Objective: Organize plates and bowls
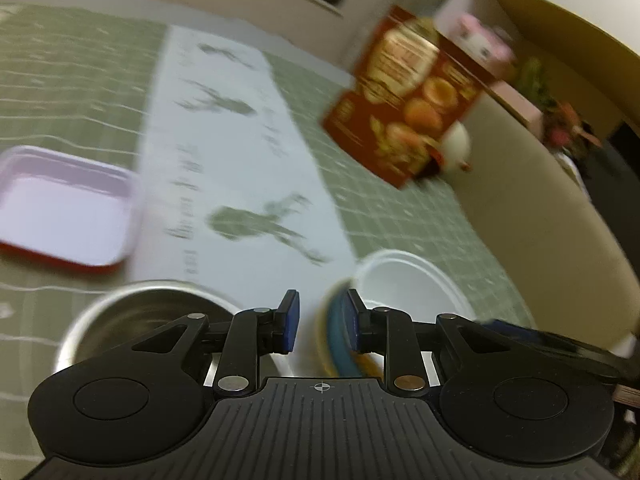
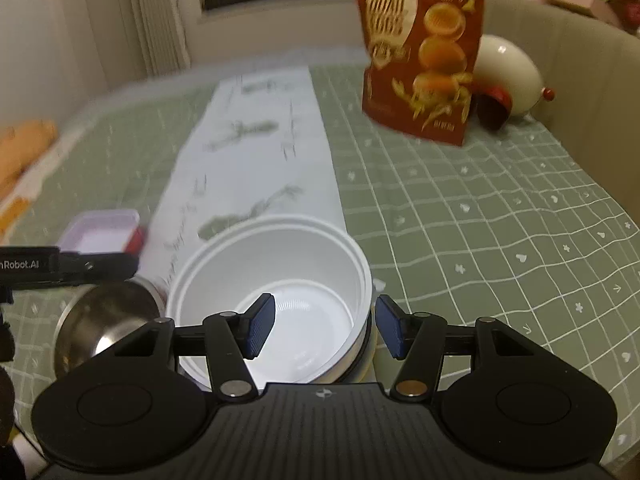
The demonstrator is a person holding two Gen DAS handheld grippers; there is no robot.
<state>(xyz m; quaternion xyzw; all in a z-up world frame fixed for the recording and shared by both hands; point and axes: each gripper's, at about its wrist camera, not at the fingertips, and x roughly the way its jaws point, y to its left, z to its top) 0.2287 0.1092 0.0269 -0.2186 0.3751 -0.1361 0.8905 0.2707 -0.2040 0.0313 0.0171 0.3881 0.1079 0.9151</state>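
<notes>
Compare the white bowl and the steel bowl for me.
The white bowl is matte plastic with ridged walls; the steel bowl is shiny metal that mirrors the light. The white bowl looks larger and deeper and sits nested in something beneath it; the steel bowl sits alone on the tablecloth, to its left. Both are round, upright and empty.

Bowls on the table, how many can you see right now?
3. The white bowl sits nested in a dark-rimmed bowl directly ahead of the right gripper. The steel bowl stands just left of them. More may be hidden below the grippers.
</notes>
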